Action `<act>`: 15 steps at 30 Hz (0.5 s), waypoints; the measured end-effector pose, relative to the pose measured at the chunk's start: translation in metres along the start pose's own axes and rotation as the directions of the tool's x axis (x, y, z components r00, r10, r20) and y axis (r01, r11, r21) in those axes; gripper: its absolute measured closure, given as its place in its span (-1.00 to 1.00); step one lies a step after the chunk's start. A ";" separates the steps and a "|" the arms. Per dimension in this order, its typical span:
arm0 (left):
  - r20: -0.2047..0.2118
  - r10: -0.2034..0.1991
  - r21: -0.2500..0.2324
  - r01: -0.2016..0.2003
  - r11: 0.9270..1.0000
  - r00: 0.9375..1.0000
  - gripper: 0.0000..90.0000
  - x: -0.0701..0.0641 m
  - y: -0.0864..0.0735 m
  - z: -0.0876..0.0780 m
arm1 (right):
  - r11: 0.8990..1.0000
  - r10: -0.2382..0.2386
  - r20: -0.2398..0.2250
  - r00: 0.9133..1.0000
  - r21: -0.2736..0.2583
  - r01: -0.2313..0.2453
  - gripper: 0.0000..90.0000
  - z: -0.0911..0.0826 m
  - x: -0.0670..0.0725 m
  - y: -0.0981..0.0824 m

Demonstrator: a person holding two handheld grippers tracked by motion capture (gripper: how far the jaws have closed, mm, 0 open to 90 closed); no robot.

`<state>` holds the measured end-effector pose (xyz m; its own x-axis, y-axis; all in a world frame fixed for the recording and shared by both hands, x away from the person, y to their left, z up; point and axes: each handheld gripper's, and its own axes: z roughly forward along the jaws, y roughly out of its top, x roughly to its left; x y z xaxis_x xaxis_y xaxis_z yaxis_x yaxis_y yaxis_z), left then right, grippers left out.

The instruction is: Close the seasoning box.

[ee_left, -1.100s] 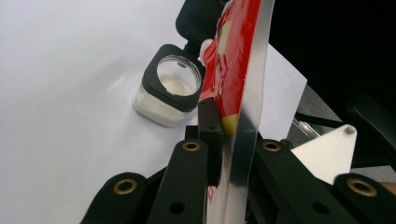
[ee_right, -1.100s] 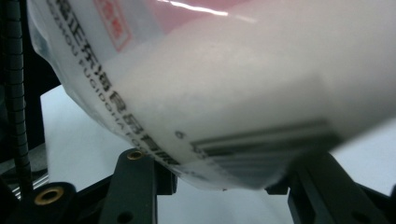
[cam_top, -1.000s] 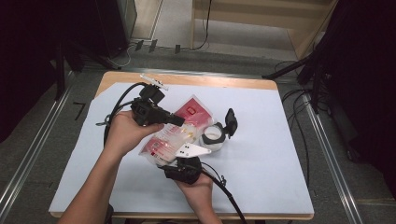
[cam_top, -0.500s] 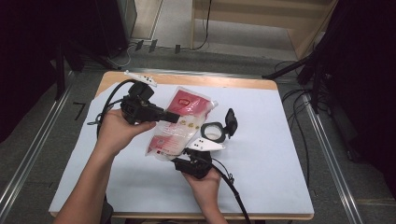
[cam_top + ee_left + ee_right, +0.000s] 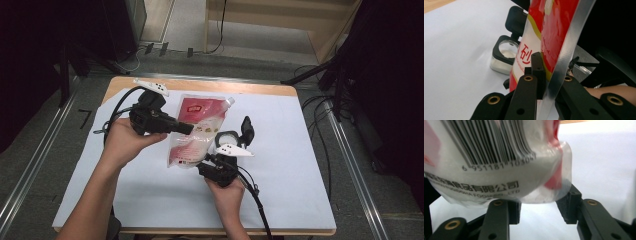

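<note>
— Red and white plastic: that's the refill pouch (image 5: 196,131), lifted off the table (image 5: 300,165) and tilted, its spout corner pointing toward the far edge. How is it held?

— The left gripper (image 5: 184,128) has it by one side seam. In the left gripper view its jaws are pressed tight on the clear sealed edge of the pouch (image 5: 554,40), with red lettering just beside the pads.

— And the right gripper (image 5: 209,161)?

— It sits at the pouch's lower end, in the person's right hand (image 5: 226,192). In the right gripper view the jaws stand spread, and the rounded bottom of the pouch (image 5: 499,165), barcode side facing the camera, hangs between and just above them. They have just been closing a little, yet the pads do not press the plastic as far as I can see.

— Anything else near?

— A small square jar (image 5: 227,138) with a black flip lid standing open rests on the white sheet that covers the table, just beside the right gripper. In the left gripper view the jar (image 5: 503,56) holds something white.
</note>
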<state>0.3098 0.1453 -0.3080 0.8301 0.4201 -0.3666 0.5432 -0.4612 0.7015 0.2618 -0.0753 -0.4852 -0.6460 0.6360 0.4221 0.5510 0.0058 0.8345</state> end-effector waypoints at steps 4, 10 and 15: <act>-0.046 0.016 -0.027 -0.017 0.999 0.999 1.00 -0.001 0.001 -0.004 | 0.999 -0.029 -0.004 1.000 0.039 0.030 0.36 0.001 -0.001 0.007; -0.075 0.008 -0.073 -0.013 0.997 0.997 1.00 0.000 0.000 -0.014 | 0.992 -0.082 -0.029 0.996 0.094 0.084 0.35 0.003 0.001 0.017; -0.118 -0.001 -0.088 -0.010 0.996 0.993 1.00 0.006 -0.002 -0.022 | 0.985 -0.118 -0.037 0.992 0.124 0.122 0.34 -0.001 -0.005 0.019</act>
<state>0.3109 0.1653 -0.2980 0.8091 0.5097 -0.2925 0.5220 -0.3946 0.7562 0.2749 -0.0789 -0.4706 -0.7259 0.6016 0.3335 0.5293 0.1789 0.8294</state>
